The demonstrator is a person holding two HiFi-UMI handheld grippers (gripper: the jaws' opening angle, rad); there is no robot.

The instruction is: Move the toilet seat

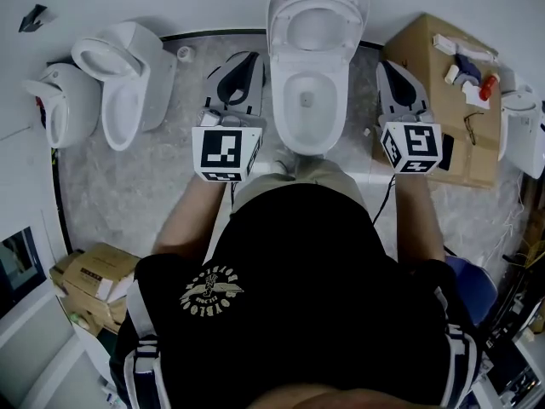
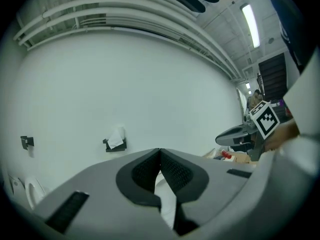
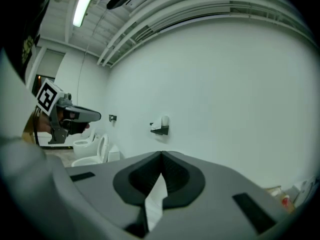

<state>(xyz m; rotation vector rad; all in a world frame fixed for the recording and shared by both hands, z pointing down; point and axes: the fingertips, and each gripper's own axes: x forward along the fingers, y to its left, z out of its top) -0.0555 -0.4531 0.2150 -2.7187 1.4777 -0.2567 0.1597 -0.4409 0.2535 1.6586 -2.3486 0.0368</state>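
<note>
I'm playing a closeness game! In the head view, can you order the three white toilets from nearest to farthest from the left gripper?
1. The middle toilet, right beside the left gripper, on its right.
2. The next toilet, over on its left.
3. The far-left toilet, farthest out left.

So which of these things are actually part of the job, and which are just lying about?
Part of the job:
- middle toilet with its raised toilet seat
- left gripper and right gripper, fingers shut, holding nothing

Just lying about:
- second toilet
- third toilet
- cardboard box
- wall tissue holder
</note>
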